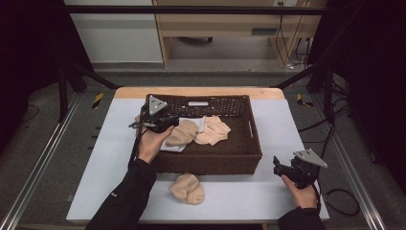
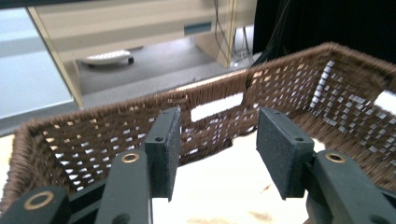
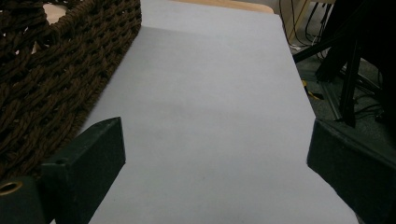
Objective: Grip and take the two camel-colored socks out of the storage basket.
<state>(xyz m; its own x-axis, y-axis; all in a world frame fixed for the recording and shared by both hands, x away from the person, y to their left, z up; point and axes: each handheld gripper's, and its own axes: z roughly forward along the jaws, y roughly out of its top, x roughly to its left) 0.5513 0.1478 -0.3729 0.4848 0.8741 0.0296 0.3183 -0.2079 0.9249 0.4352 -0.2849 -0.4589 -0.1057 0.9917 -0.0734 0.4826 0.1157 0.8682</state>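
Left gripper view, fingers (image 2: 285,149) apart above beige cloth (image 2: 224,186), in basket (image 2: 93,135)

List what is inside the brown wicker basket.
The basket holds two beige cloth pieces and a white cloth beneath one. The left gripper hovers open above them. Whatever lies under the cloths is covered.

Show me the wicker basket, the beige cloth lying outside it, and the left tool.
wicker basket (image 1: 210,164), high view, front wall.
beige cloth (image 1: 187,188), high view, middle of the bundle.
left tool (image 2: 215,154), left gripper view, gap between its open pads.
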